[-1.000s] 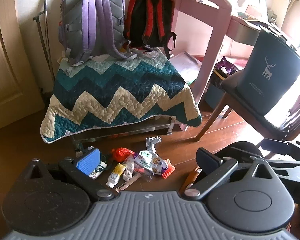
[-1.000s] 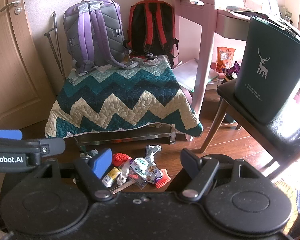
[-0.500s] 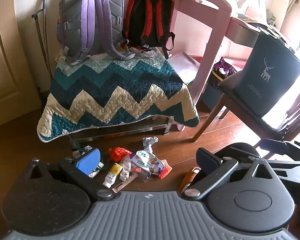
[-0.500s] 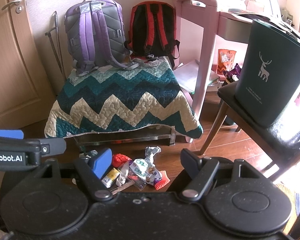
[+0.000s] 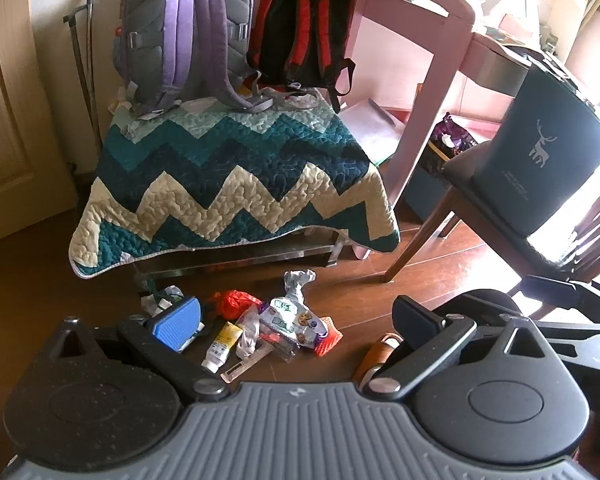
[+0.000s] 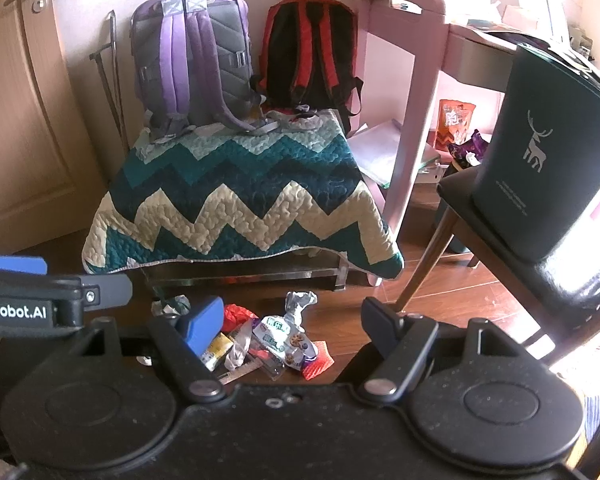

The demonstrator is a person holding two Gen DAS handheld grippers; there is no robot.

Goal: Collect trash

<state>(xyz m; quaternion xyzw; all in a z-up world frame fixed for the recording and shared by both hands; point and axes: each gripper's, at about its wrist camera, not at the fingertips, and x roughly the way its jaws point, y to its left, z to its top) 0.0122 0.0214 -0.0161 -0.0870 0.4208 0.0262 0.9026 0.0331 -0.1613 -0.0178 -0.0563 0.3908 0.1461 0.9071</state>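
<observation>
The trash (image 5: 272, 328) lies in a loose pile on the wooden floor (image 5: 380, 320), just in front of the low bench draped with a zigzag quilt (image 5: 228, 184). The pile contains a crumpled red wrapper (image 5: 236, 302), a printed snack packet (image 5: 292, 320) with a twisted silver top, a small white-and-yellow tube (image 5: 222, 346), a clear crumpled film, a flat ruler-like strip and an orange scrap (image 5: 328, 336) at the right edge.

The left hand-held gripper (image 5: 296, 316) has its jaws set wide, with nothing between them. The right hand-held gripper (image 6: 292, 316) is likewise wide and empty. Both hang above the floor, near the pile.

A dark bin (image 5: 540, 160) with a deer print stands on a chair (image 5: 480, 208) to the right.

The left blue pad (image 5: 176, 320) covers the pile's left edge. A brown object (image 5: 376, 358) beside the left gripper's right finger is partly hidden and cannot be identified. Packet print is unreadable.
</observation>
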